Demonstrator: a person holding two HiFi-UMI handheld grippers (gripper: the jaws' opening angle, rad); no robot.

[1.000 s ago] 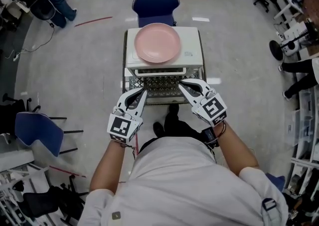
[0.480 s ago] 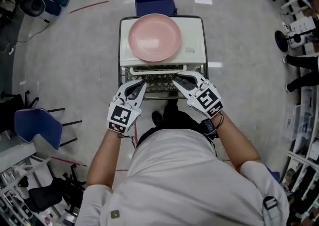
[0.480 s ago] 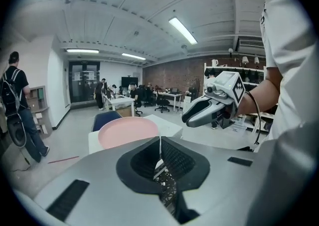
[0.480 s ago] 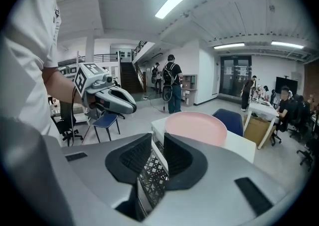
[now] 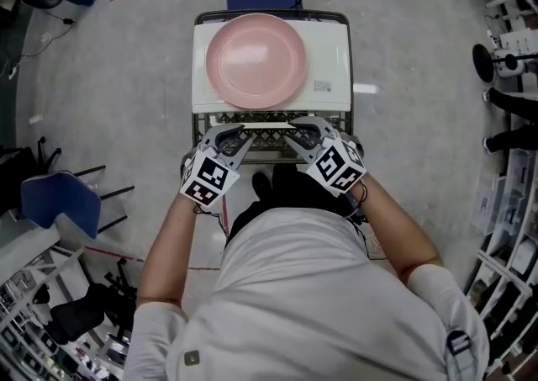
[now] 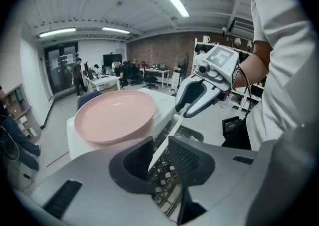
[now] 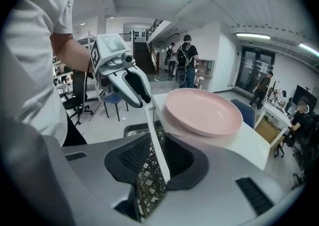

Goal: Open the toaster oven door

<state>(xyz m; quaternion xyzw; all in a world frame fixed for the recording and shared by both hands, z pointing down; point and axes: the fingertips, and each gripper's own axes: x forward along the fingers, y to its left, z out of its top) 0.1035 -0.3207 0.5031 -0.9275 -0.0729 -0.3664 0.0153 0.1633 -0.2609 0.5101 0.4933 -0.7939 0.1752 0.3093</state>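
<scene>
Toaster oven door [image 5: 267,139] on oven's near face, front edge of cart [image 5: 336,13]. Left gripper [image 6: 160,145], right gripper [image 7: 157,145]: just opening, fairly wide, straddling white handle [image 5: 267,124], no pinch yet. Stiff, hinged, prob. light; take handle at both ends (mind plate [image 5: 256,60] up top).

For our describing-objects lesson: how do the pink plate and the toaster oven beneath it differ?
The pink plate is round and shallow; the toaster oven is boxy. The plate is pink; the oven is white. The plate lies flat on top; the oven carries it. Both have smooth, pale surfaces.
</scene>
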